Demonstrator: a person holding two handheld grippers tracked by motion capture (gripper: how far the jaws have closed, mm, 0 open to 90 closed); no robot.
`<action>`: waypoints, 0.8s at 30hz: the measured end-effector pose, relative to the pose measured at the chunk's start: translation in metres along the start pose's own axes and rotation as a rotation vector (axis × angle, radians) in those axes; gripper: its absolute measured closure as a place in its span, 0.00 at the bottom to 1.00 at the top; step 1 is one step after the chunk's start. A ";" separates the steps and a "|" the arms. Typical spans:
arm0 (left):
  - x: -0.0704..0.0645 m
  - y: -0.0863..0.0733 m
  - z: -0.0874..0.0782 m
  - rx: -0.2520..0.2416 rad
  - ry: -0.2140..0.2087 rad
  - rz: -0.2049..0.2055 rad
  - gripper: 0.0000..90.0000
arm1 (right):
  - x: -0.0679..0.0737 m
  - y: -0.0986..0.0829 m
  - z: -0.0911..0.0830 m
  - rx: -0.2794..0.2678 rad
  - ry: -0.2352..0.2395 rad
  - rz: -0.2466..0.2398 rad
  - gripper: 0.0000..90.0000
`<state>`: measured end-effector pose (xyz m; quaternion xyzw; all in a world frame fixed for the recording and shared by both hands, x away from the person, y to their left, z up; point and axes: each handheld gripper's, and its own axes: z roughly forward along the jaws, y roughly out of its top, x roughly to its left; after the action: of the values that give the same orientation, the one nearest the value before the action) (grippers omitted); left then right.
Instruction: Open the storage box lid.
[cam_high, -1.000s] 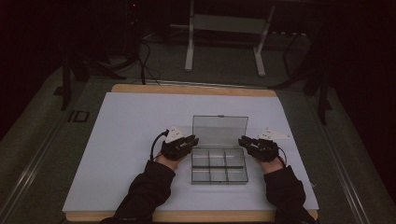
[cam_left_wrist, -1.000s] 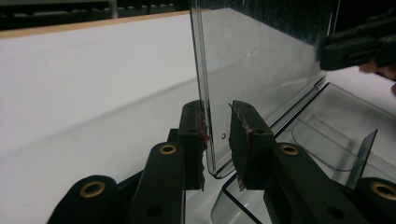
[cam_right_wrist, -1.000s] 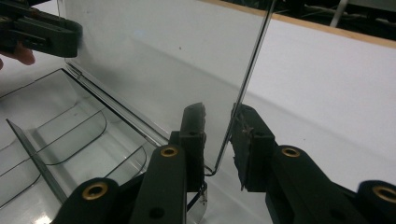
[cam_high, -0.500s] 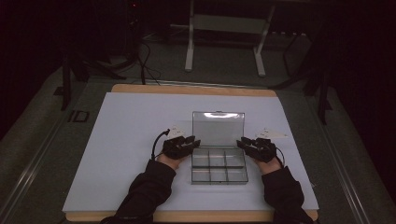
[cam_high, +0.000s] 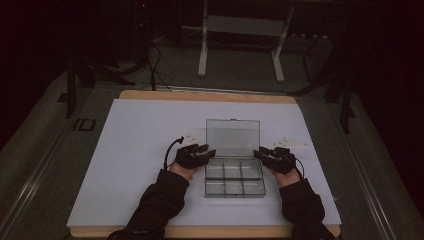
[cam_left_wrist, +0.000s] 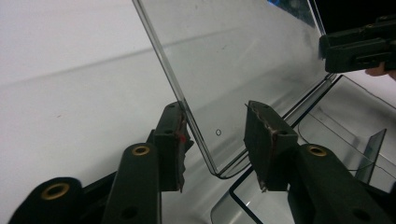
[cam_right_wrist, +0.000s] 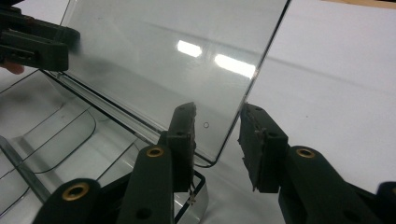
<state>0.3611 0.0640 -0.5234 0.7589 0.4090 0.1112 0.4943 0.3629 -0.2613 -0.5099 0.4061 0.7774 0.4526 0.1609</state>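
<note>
Desk (cam_high: 130, 165), one: white top with a wooden edge showing at the near and far sides.

Clear plastic box (cam_high: 234, 180), one: sits on the desk toward the near side, between the two hands. Six compartments counted in the high view, two rows of three; contents cannot be made out.

Lid (cam_high: 233, 137), one: transparent, hinged along the far side of the box, raised open and standing up from the hinge. Seen close in the left claw view (cam_left_wrist: 233, 70) and the right claw view (cam_right_wrist: 163, 60); two bright light reflections on it in the latter.

Left claw (cam_high: 206, 150), one: at the left end of the lid near the hinge. In its own view (cam_left_wrist: 215, 140) the two jaws stand apart, with the lid's lower corner passing between them. One jaw sits right against the lid's edge; the other is clear of it. Not closed on the lid.

Right claw (cam_high: 261, 152), one: at the right end of the lid near the hinge. In its own view (cam_right_wrist: 217, 140) the jaws are likewise spread, the lid's corner edge between them, one jaw close at the panel and one apart. No firm grip visible.

Sleeves, two: dark, entering from the near edge.

Frame legs (cam_high: 202, 45), two: pale, on the floor beyond the desk.
</note>
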 end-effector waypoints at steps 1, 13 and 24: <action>0.000 0.000 0.000 0.003 0.003 -0.004 0.64 | 0.000 0.000 0.000 0.001 -0.006 0.003 0.73; 0.009 0.001 0.005 0.043 -0.026 -0.114 0.57 | 0.001 0.001 0.001 0.014 -0.017 -0.012 0.73; 0.014 0.002 0.009 0.078 -0.020 -0.150 0.53 | 0.002 0.001 0.003 0.021 -0.014 -0.017 0.71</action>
<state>0.3763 0.0680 -0.5291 0.7461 0.4638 0.0505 0.4751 0.3636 -0.2580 -0.5107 0.4043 0.7845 0.4400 0.1658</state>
